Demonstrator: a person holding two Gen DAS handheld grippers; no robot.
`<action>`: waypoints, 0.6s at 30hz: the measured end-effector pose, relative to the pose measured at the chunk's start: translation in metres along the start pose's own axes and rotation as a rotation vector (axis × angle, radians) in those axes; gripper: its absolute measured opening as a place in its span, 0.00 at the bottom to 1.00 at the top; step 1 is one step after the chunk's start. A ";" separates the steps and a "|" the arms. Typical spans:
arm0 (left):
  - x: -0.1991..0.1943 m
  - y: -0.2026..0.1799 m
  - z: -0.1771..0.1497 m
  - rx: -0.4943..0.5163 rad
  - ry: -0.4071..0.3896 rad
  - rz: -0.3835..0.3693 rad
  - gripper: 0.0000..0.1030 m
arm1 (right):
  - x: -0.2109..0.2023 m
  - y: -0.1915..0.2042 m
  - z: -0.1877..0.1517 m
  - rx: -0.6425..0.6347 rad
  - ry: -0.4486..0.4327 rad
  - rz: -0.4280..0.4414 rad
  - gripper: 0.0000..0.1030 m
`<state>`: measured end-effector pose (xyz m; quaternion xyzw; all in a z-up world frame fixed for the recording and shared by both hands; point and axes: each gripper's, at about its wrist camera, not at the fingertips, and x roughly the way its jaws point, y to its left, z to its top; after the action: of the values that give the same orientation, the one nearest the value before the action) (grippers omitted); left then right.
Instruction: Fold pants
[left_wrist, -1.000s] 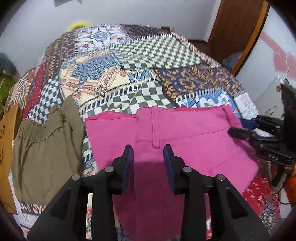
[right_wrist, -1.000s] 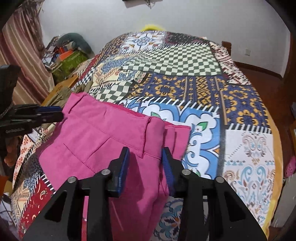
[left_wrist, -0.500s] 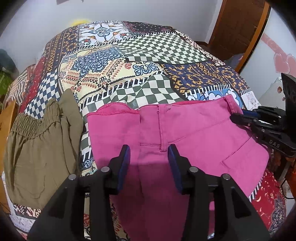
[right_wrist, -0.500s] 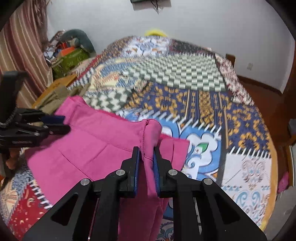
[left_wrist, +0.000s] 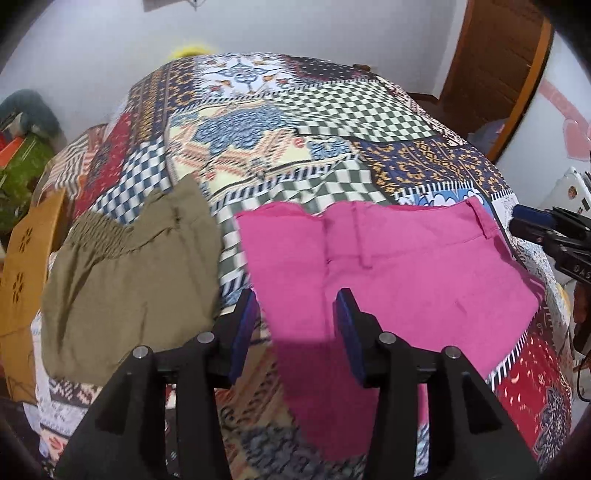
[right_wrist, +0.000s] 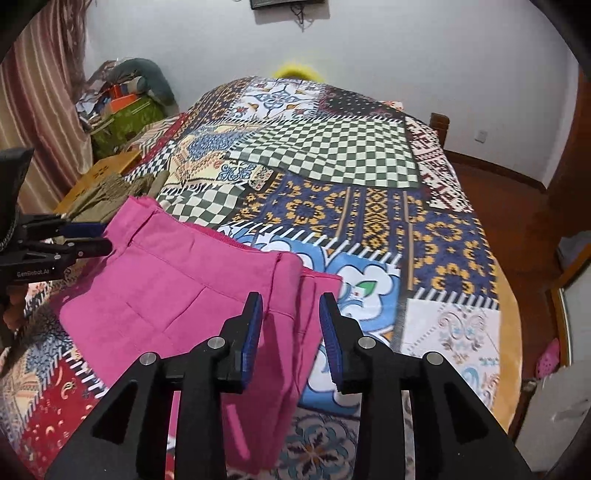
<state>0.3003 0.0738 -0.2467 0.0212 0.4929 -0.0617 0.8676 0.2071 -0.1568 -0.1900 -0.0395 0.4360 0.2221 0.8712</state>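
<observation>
Your left gripper (left_wrist: 297, 328) hangs spread over the pink pants (left_wrist: 399, 273), pinching nothing. Your right gripper (right_wrist: 290, 328) is opening, empty: waistband lies flat for folding.

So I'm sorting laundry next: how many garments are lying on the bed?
2: pink pants spread near the bed's front edge, and an olive garment beside them on their left. Others may lie out of view.

Matt pink cloth pants (left_wrist: 399, 273)

The left gripper (left_wrist: 297, 325) tilts downward with fingers parted, apparently gripping nothing. The right gripper (right_wrist: 290, 326) tilts downward too, its jaws opening.
</observation>
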 end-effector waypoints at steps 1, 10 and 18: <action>-0.002 0.003 -0.002 -0.009 0.001 -0.005 0.44 | -0.004 -0.001 -0.001 0.010 -0.005 0.003 0.35; -0.006 0.010 -0.015 -0.059 0.032 -0.075 0.46 | -0.006 0.003 -0.013 0.074 0.015 0.029 0.46; 0.016 0.011 -0.018 -0.135 0.069 -0.143 0.62 | 0.015 0.001 -0.023 0.119 0.087 0.047 0.52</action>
<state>0.2946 0.0851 -0.2698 -0.0704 0.5258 -0.0892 0.8430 0.1976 -0.1562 -0.2156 0.0127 0.4867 0.2143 0.8468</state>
